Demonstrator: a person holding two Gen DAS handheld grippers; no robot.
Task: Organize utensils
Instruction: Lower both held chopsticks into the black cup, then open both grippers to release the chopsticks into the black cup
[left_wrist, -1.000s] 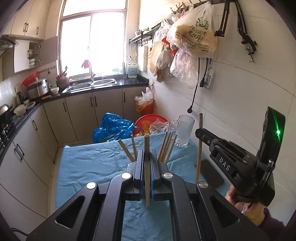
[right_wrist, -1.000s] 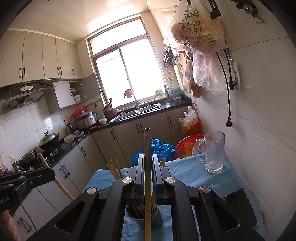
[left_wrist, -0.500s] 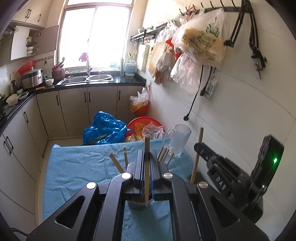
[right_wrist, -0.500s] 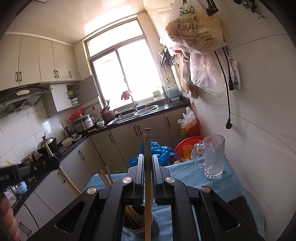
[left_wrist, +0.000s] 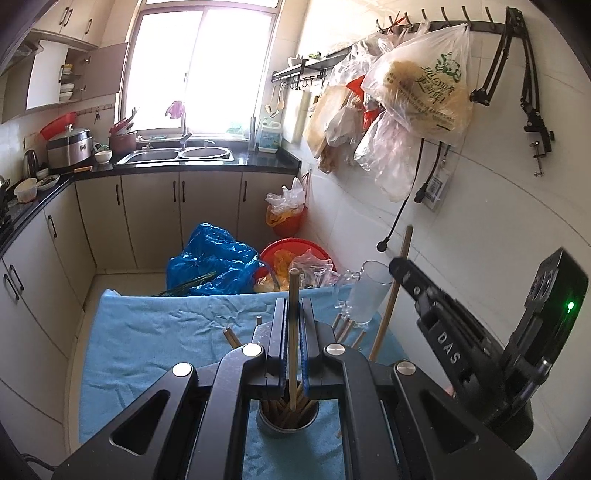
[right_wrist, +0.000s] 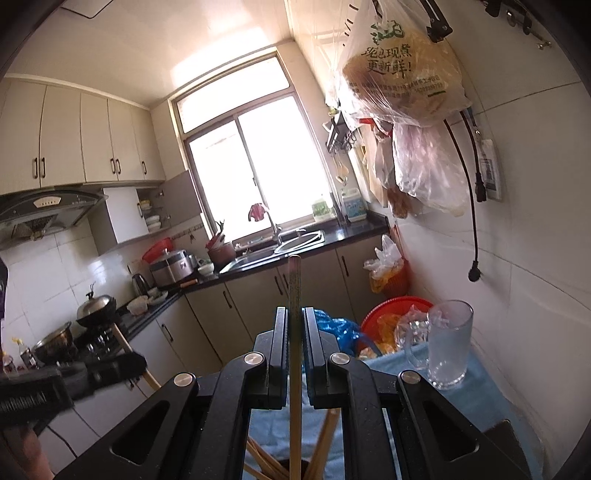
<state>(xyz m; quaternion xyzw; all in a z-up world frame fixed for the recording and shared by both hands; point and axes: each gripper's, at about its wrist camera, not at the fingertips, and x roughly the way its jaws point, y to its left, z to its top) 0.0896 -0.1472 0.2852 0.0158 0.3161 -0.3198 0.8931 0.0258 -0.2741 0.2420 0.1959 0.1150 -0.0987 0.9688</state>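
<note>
My left gripper (left_wrist: 293, 306) is shut on an upright wooden chopstick (left_wrist: 293, 291), whose lower end hangs over a metal holder (left_wrist: 286, 421) full of chopsticks on the blue cloth (left_wrist: 147, 339). In the right wrist view my right gripper (right_wrist: 294, 314) is shut on another chopstick (right_wrist: 294, 280), standing above the same holder (right_wrist: 291, 470) at the frame's bottom edge. Each gripper shows in the other's view: the right gripper (left_wrist: 400, 269) to the right with its stick, the left gripper (right_wrist: 129, 363) to the left, blurred, with its stick.
A glass mug (left_wrist: 365, 295) stands at the table's far right near the tiled wall. A dark phone (right_wrist: 508, 439) lies at the right edge. Beyond the table are a blue bag (left_wrist: 210, 258) and a red basin (left_wrist: 295, 251). Plastic bags (left_wrist: 417, 92) hang overhead.
In the left wrist view the holder has slid from ahead of the fingers to right beneath them. The right gripper has risen; the holder has sunk to its frame's bottom. Both still grip chopsticks.
</note>
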